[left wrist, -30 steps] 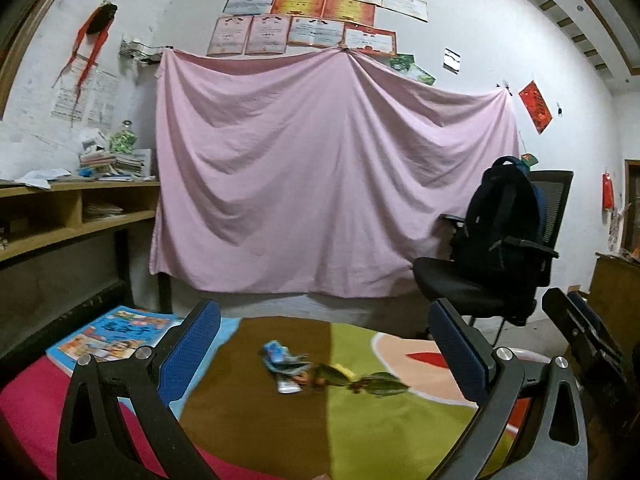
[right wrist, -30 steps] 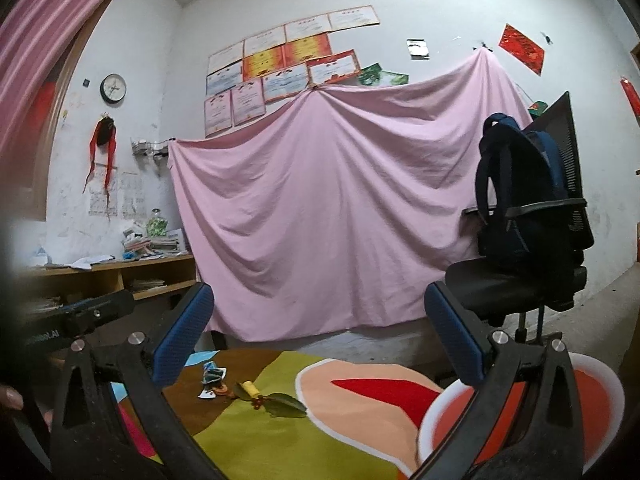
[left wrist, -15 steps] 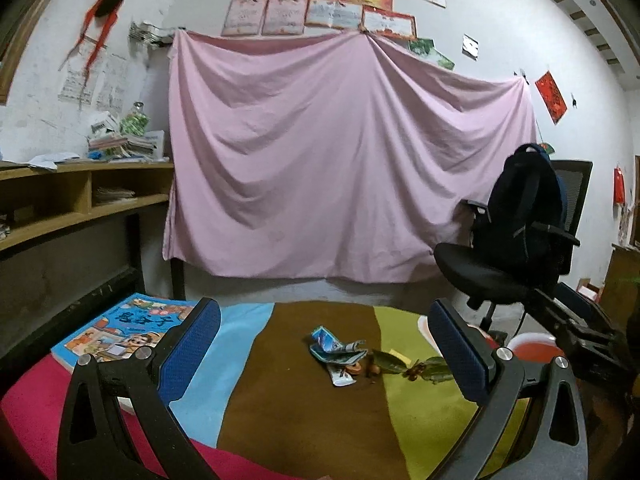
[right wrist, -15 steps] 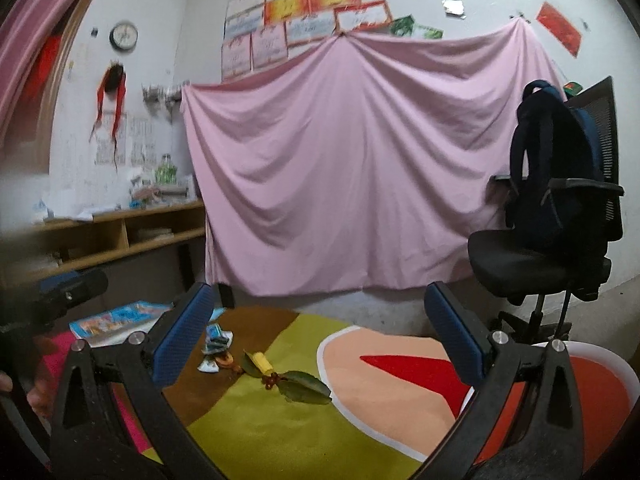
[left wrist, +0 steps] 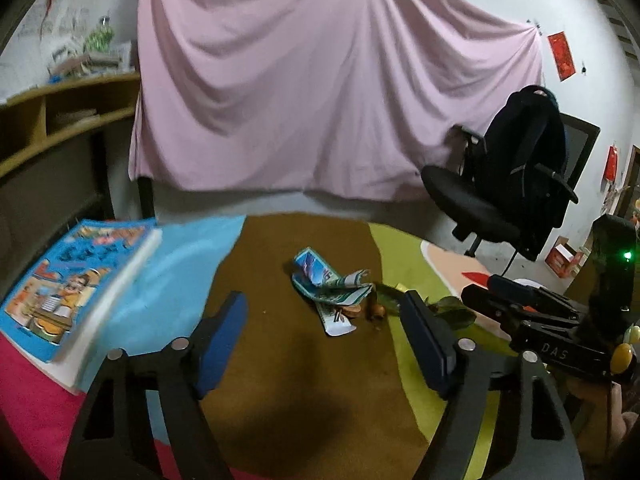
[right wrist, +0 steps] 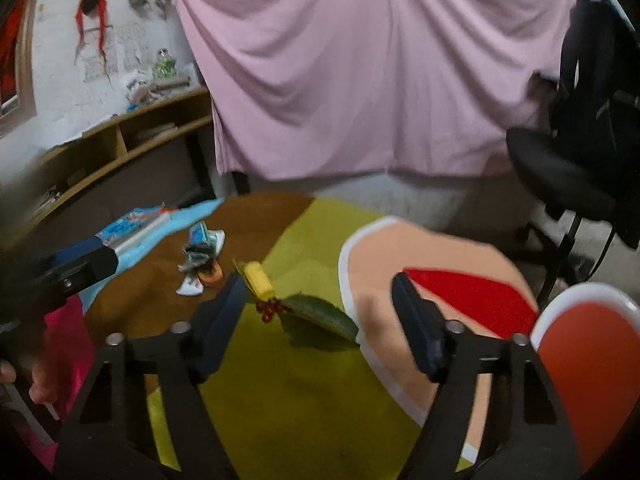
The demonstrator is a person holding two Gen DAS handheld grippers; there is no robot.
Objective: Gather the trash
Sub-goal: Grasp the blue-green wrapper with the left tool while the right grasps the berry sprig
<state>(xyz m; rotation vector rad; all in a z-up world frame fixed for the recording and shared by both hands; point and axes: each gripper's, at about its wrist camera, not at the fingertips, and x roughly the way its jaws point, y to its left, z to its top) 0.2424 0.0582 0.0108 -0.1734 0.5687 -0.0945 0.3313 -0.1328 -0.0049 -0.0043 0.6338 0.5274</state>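
Observation:
Crumpled blue-and-white wrappers [left wrist: 330, 286] lie on the brown stripe of the table cloth, with small orange bits [left wrist: 378, 312] beside them. My left gripper [left wrist: 324, 320] hovers just short of them, its jaws closing with nothing between them. In the right wrist view a yellow piece [right wrist: 259, 280], red berries [right wrist: 269, 309] and a green leaf [right wrist: 320, 318] lie on the lime-green patch. My right gripper [right wrist: 318, 304] hangs over the leaf, jaws closing and not touching it. The wrappers [right wrist: 200, 246] sit further left, and the left gripper's finger [right wrist: 76, 268] shows at the left edge.
A colourful book [left wrist: 76, 284] lies at the table's left on the light blue stripe. A black office chair [left wrist: 516, 184] with a dark backpack stands to the right. A pink sheet [left wrist: 320, 92] hangs behind. Wooden shelves [right wrist: 120, 144] run along the left wall. An orange-and-white round object [right wrist: 592, 356] sits at right.
Both grippers have moved forward and tilted down toward the table, so the trash looks larger and nearer. Both pairs of jaws have narrowed from their widest.

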